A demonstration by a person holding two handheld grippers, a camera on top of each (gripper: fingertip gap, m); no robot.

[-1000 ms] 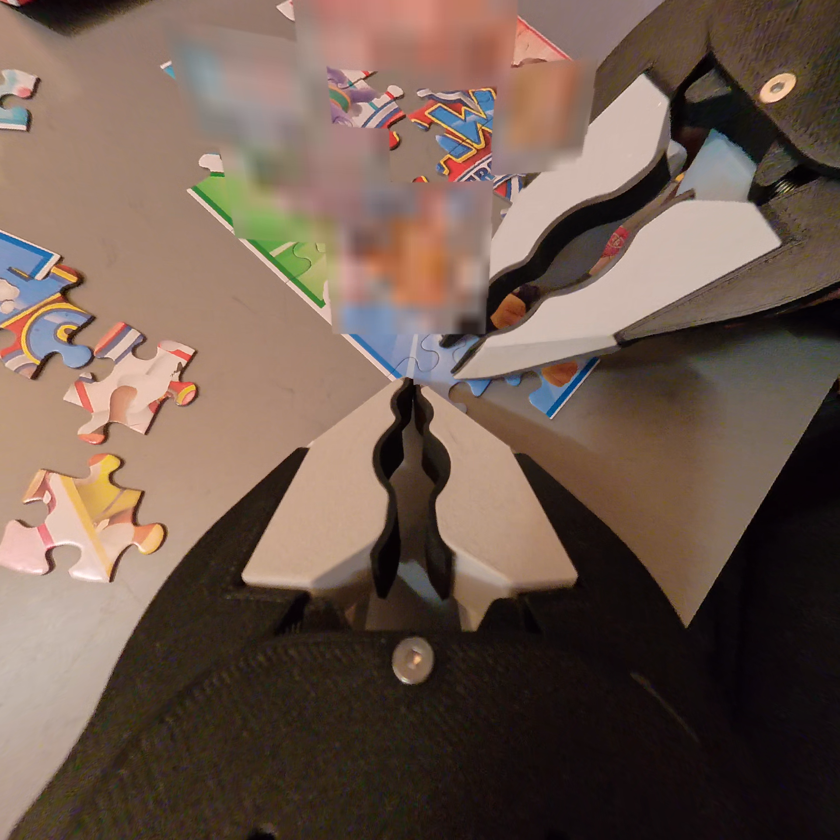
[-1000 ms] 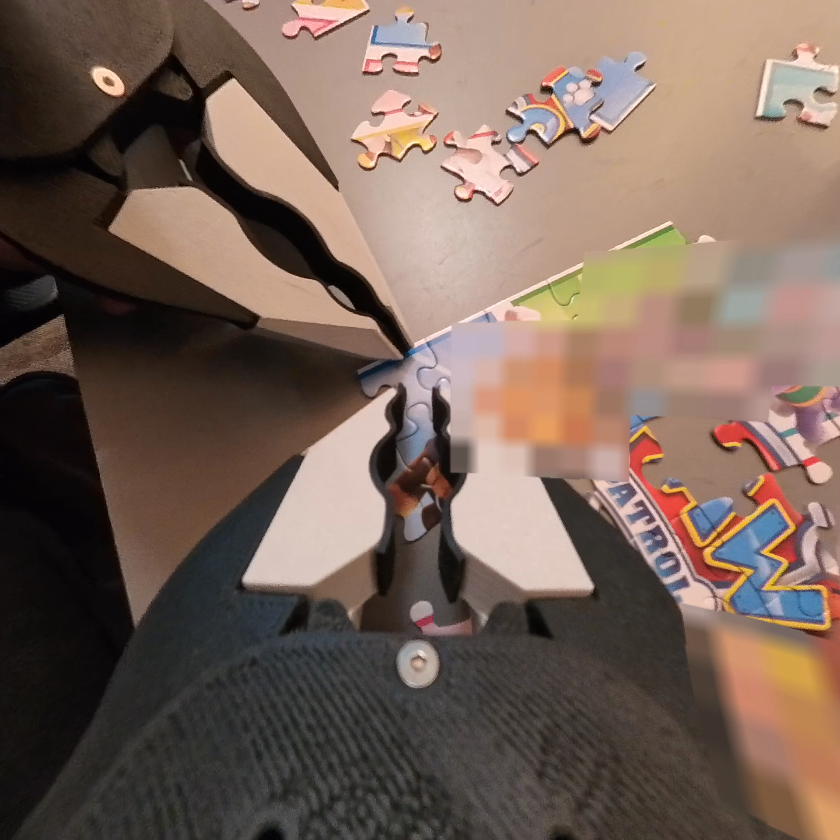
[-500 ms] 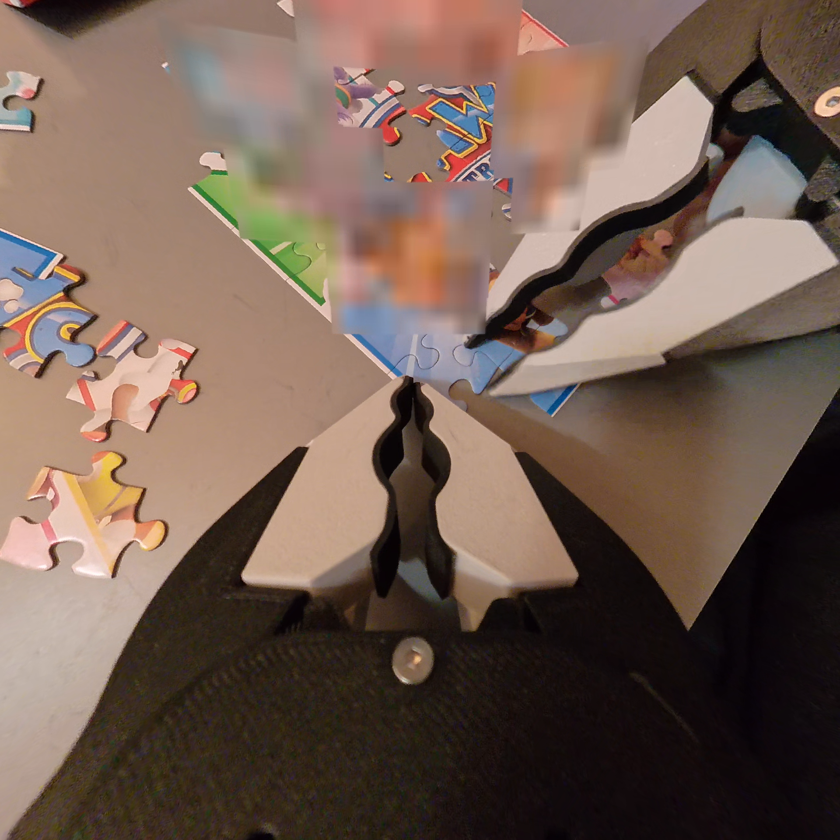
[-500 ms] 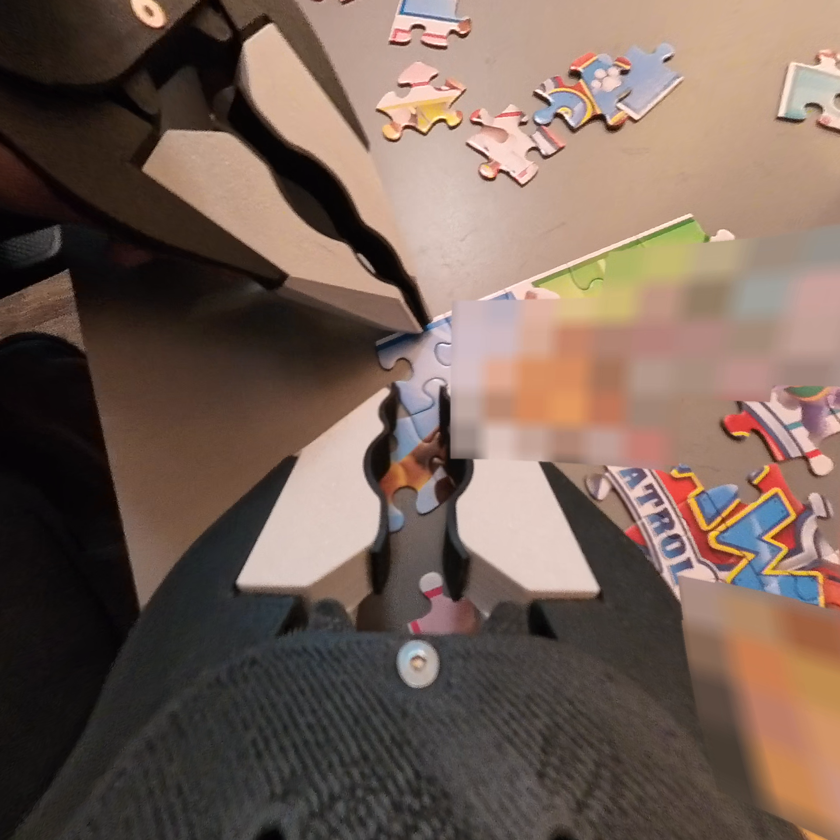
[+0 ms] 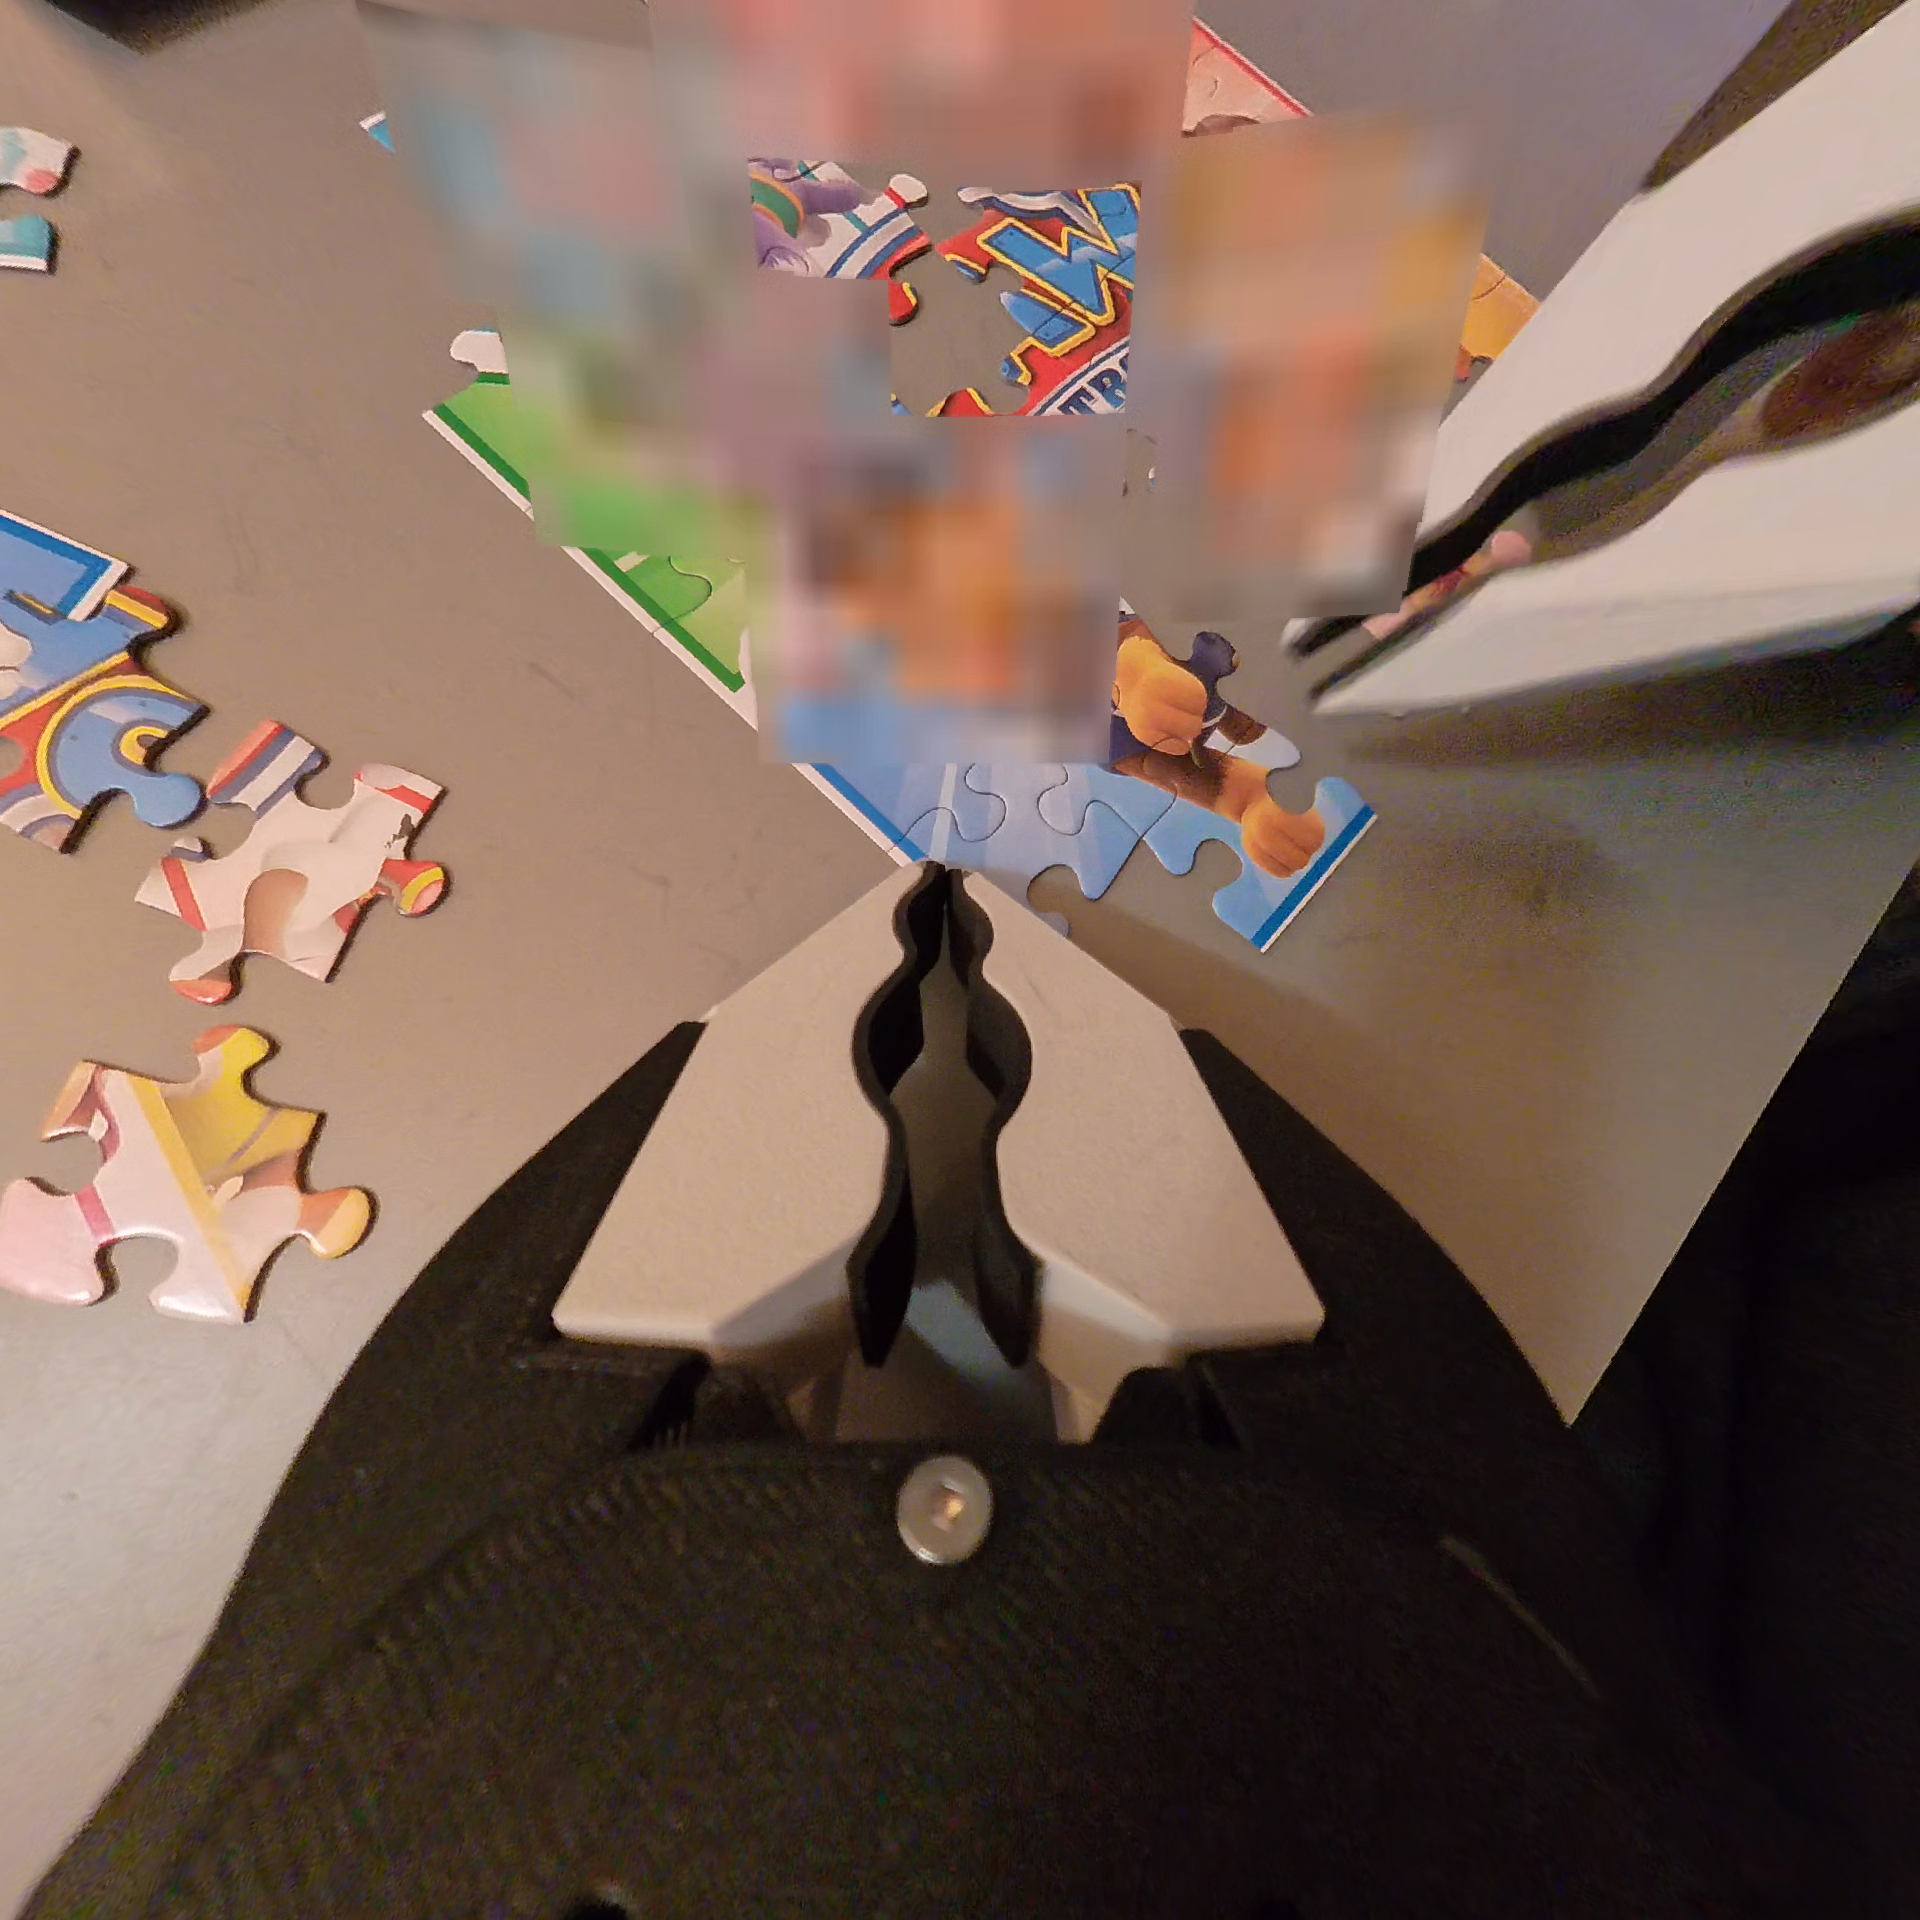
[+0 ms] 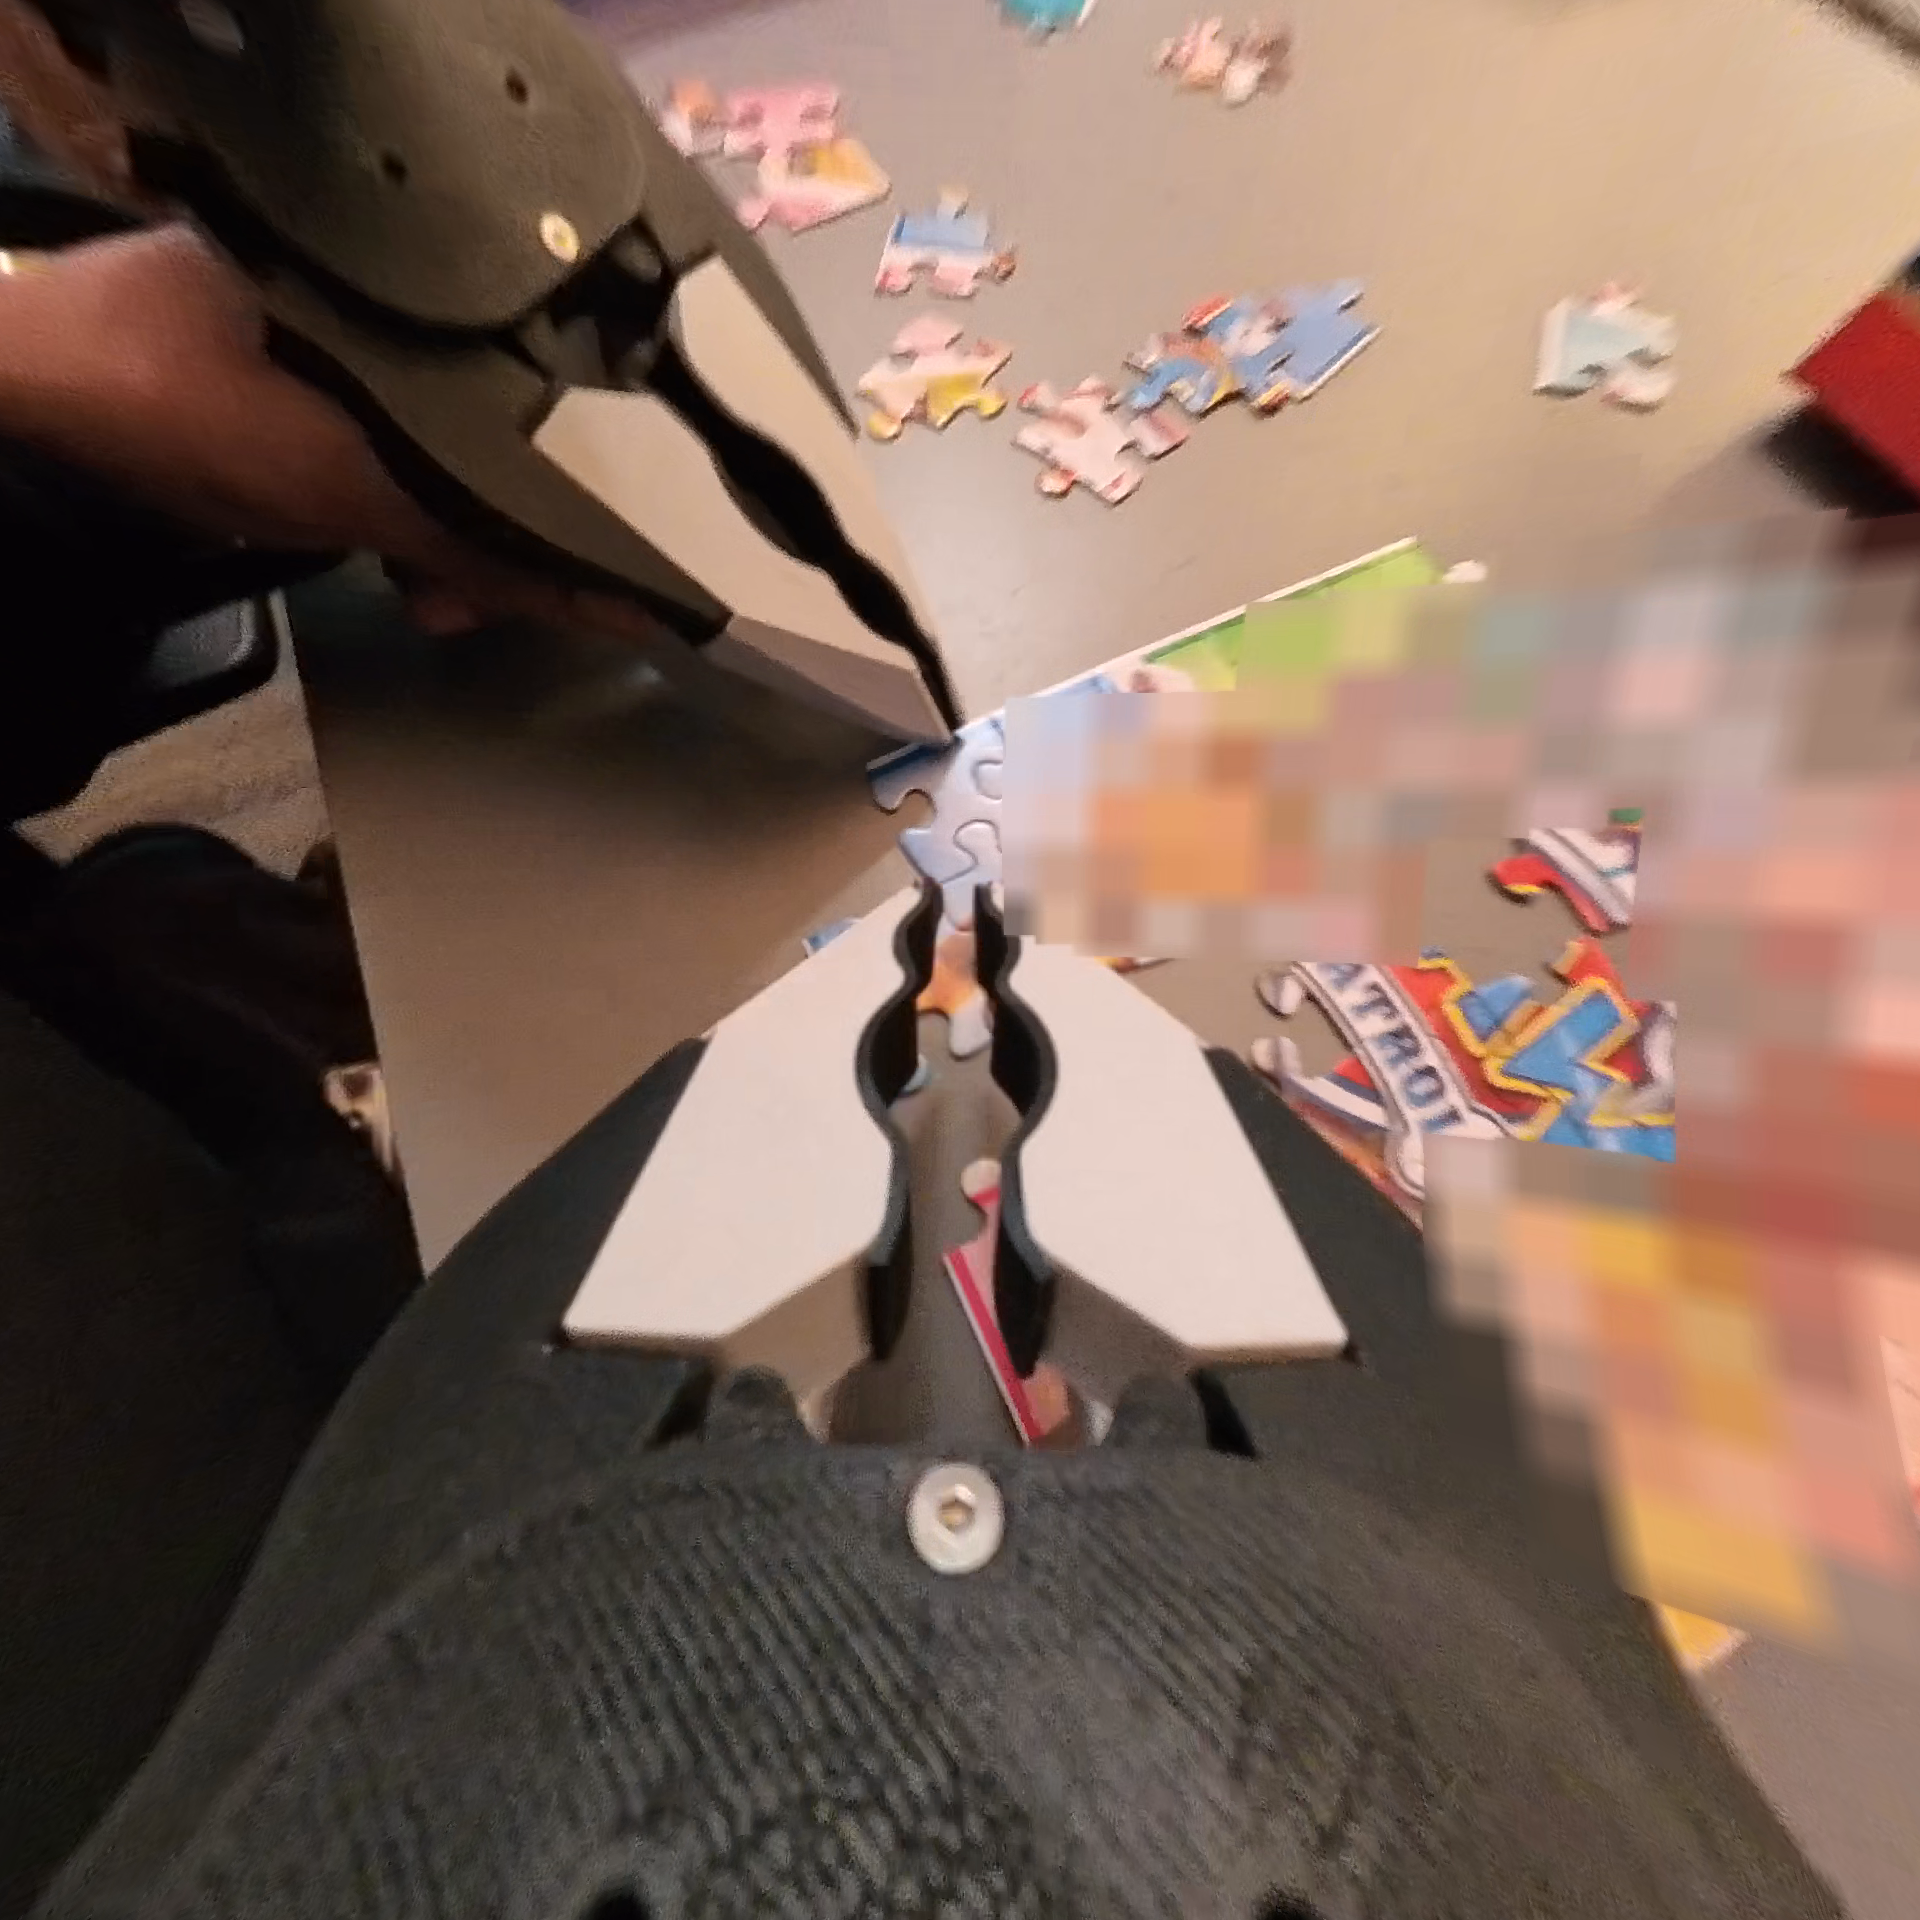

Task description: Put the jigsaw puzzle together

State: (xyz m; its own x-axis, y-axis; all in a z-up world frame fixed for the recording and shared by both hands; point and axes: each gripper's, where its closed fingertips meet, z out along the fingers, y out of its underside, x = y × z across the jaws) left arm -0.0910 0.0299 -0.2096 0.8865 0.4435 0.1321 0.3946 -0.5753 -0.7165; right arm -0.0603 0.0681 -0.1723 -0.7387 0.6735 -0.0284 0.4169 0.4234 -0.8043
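Assembled puzzle (image 5: 1049, 821) corner under closed left tongs (image 5: 943, 871), right tongs (image 6: 951, 904) slightly parted, holding nothing

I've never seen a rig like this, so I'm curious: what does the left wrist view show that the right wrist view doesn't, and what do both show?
Only the left wrist view shows the assembled puzzle's blue-bordered end piece with orange paws.

Only the right wrist view shows a hand holding the left gripper, and a red object at the table's far edge.

Both show the grey table, the half-built puzzle, the loose pieces and both grippers.
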